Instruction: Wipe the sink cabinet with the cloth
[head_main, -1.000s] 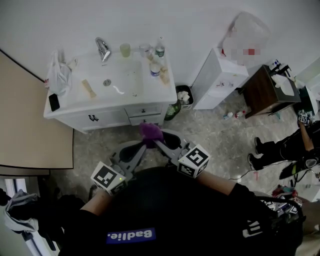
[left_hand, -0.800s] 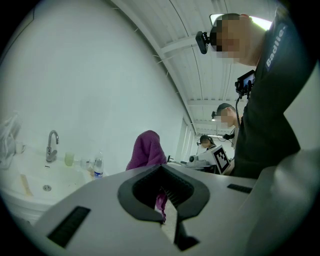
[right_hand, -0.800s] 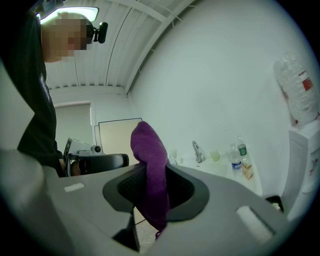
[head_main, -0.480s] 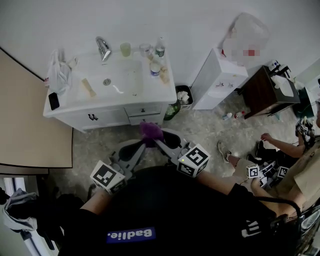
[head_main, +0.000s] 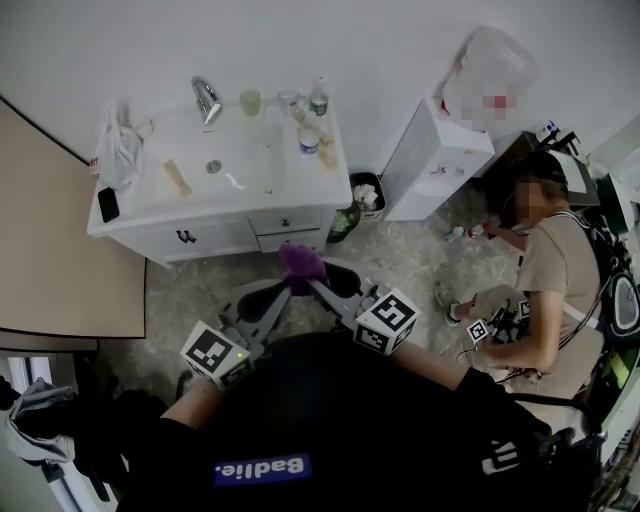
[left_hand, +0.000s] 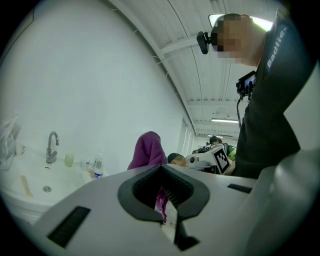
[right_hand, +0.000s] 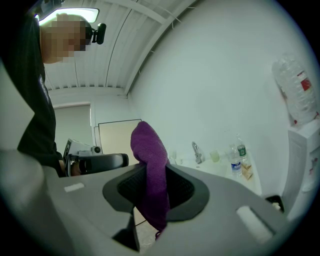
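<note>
Before the sink cabinet, clamps purple cloth in right gripper, pinches its hanging edge in near-closed left gripper, holds it above floor, apart from cabinet.

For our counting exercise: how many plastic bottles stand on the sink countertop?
2: a green-labelled bottle at the back right corner of the countertop, and a blue-labelled bottle just in front of it. Clutter nearby could hide another.
</note>
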